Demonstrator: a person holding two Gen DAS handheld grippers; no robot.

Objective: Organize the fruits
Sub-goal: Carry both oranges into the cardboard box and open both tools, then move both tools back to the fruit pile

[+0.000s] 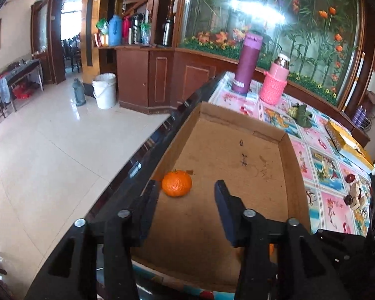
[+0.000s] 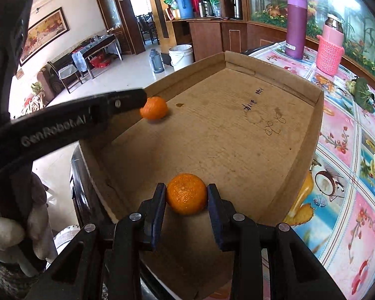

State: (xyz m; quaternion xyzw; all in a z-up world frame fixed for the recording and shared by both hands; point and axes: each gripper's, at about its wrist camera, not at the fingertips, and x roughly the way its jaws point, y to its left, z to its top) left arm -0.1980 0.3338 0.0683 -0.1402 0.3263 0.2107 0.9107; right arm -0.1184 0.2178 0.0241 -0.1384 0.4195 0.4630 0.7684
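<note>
Orange and round, two mandarins are sitting inside a shallow brown cardboard tray (image 2: 237,135) whose floor is stained and scribbled with pen marks. The nearer mandarin (image 2: 186,193) is lying on the tray floor close to the front edge, sitting right between the two fingers of the right gripper (image 2: 186,195); the pads are flanking it on both sides, seemingly just touching or barely apart from its skin, so it is not possible to tell whether they are still pressing on it. The farther mandarin (image 1: 176,183) is resting by the tray's left wall. The left gripper (image 1: 186,190) is hanging over it with its fingers spread, the fruit lying free near the left finger and touching neither pad. In the right wrist view, that left gripper is reaching in from the left as a long black arm, held by a hand in a pale glove (image 2: 20,230). The tray is standing on a table covered with a flowered cloth (image 2: 357,150). Farther back on the cloth, a tall purple flask (image 2: 296,25) and a pink bottle in a knitted sleeve (image 2: 331,47) are standing upright, just beside each other.
</note>
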